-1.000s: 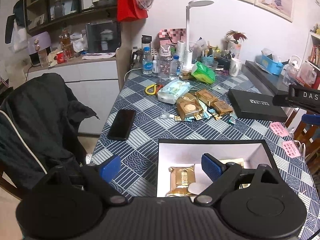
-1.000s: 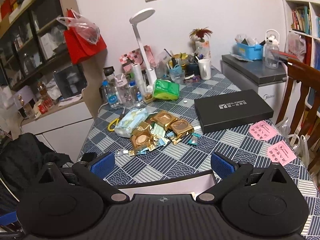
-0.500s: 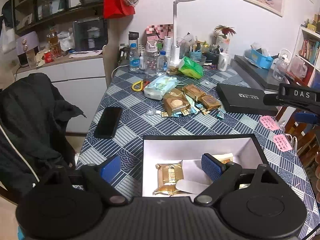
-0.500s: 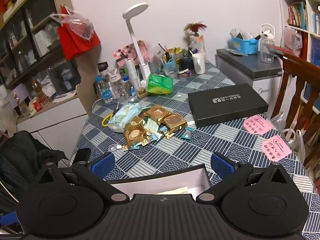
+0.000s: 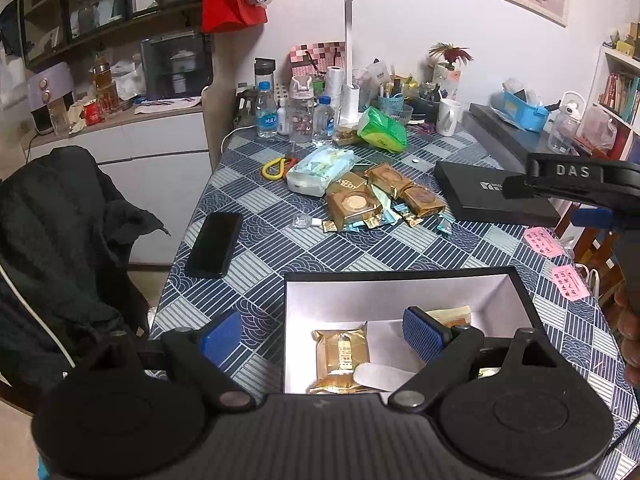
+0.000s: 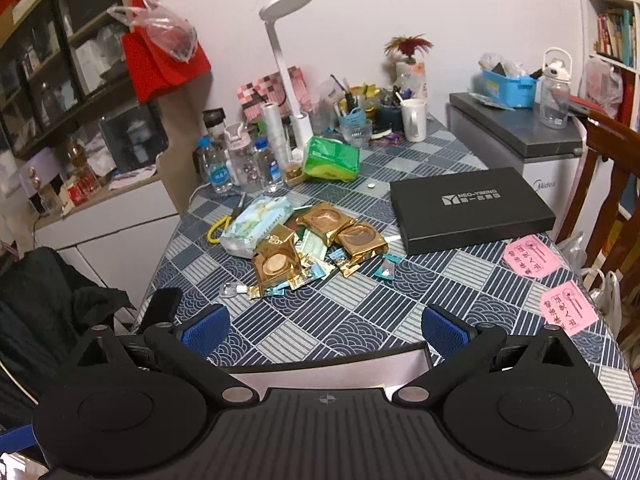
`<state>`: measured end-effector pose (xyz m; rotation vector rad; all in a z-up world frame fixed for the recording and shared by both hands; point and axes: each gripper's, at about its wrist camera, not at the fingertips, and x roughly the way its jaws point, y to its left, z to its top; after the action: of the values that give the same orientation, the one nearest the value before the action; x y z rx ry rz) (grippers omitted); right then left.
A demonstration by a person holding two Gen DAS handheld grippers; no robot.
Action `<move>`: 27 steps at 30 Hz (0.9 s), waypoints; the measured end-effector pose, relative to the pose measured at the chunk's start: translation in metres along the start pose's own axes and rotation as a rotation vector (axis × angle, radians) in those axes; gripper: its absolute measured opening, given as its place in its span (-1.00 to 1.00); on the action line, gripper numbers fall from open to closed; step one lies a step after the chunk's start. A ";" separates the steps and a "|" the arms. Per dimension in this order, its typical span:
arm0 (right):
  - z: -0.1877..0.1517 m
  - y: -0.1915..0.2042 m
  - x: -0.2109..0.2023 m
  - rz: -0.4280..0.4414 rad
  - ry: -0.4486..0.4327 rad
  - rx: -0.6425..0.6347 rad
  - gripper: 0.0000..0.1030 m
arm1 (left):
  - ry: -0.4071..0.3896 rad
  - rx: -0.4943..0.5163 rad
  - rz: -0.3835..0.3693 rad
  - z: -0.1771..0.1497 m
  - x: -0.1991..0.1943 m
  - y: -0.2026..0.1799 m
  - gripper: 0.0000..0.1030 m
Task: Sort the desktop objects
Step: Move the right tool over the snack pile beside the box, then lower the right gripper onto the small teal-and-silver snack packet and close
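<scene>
Nearby, blue-checked counter [image 5: 320,248] under cluttered shelves. Black open box [image 5: 400,276], white-lined, at near edge, holding gold packet [image 5: 342,346] lying lengthwise away from camera. Further back, heap of gold packets [image 6: 316,240]. Left gripper [image 5: 324,330] and right gripper [image 6: 324,328] both spread wide, holding nothing.

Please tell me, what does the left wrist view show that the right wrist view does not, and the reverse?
Only the left wrist view shows the black smartphone on the table, the gold foil packet lying inside the open black box with white lining, and the right gripper from the side. Only the right wrist view shows the brown wooden chair and the white mini fridge. Both share the flat black lidded box, the white desk lamp and the pile of gold foil packets.
</scene>
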<state>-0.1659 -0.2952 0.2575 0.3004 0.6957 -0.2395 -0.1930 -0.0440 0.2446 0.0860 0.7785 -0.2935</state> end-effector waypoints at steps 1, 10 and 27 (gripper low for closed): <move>0.002 0.001 0.004 -0.006 0.002 -0.009 1.00 | 0.000 0.001 0.002 0.000 0.001 0.000 1.00; 0.024 0.003 0.048 -0.068 0.028 -0.062 1.00 | 0.008 0.031 -0.002 0.000 0.008 -0.003 1.00; 0.041 0.021 0.120 -0.131 0.082 -0.151 1.00 | 0.015 0.048 -0.004 0.004 0.019 -0.003 1.00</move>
<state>-0.0460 -0.3036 0.2121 0.1210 0.8113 -0.2990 -0.1785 -0.0515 0.2342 0.1324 0.7870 -0.3157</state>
